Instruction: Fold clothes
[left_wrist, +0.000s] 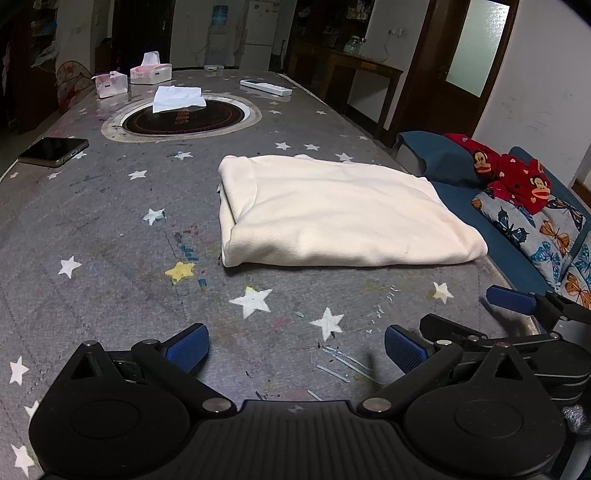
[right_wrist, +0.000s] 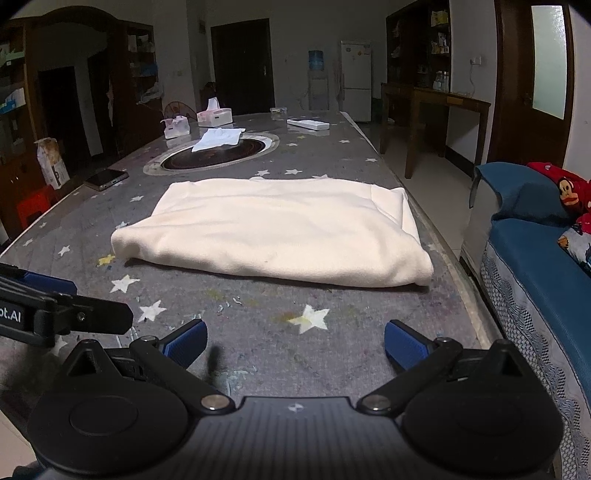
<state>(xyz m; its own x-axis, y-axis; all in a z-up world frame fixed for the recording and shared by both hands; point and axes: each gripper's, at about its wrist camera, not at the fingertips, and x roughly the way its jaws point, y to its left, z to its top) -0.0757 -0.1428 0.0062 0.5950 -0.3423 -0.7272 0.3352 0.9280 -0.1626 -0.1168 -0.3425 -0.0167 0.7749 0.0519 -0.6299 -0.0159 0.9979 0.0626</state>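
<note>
A grey star-printed table (left_wrist: 92, 229) filled the dim room, and over its near edge both grippers hung with jaws spread wide and nothing between them: the left gripper (left_wrist: 295, 347) and, just beside it, the right gripper (right_wrist: 295, 343). Ahead of both lay the cream folded garment (right_wrist: 280, 229), apart from the fingers, its long axis running across their line of reach. It sat right of the left gripper's centre and squarely before the right, likely the nearer.
</note>
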